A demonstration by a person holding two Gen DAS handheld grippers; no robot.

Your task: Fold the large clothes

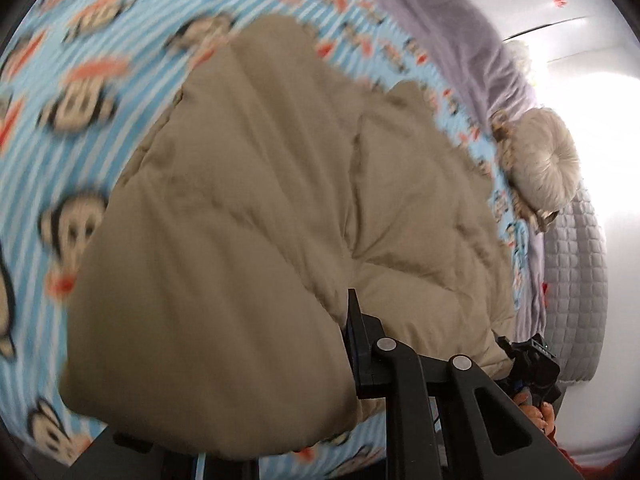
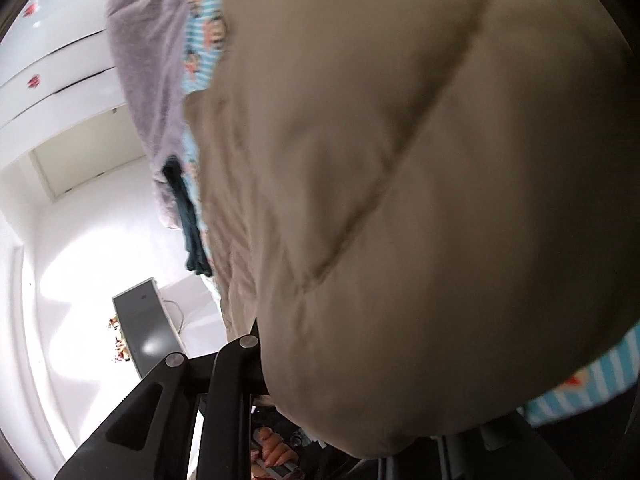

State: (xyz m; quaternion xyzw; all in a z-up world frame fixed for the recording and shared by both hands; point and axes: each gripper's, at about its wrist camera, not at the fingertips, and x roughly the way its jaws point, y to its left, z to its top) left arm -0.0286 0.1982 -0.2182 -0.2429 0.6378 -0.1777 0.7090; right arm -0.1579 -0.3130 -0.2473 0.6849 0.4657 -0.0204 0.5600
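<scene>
A large beige padded coat [image 1: 256, 200] lies on the blue striped monkey-print bedsheet [image 1: 52, 148]. My left gripper [image 1: 316, 364] is at the coat's near edge; one black finger [image 1: 356, 340] shows and the coat's fold drapes over the other side, so it looks shut on the fabric. In the right wrist view the coat [image 2: 420, 200] fills most of the frame, lifted and hanging over my right gripper [image 2: 304, 364], whose left finger [image 2: 240, 360] presses against the fabric. The other finger is hidden under the coat.
A lilac fleece blanket [image 1: 460, 40] lies along the bed's far side, with a fluffy cream cushion [image 1: 548, 160] and a grey quilted cover [image 1: 576, 280]. White wardrobe doors [image 2: 52, 60], a dark garment [image 2: 192, 224] and a grey monitor [image 2: 144, 324] show to the right gripper's left.
</scene>
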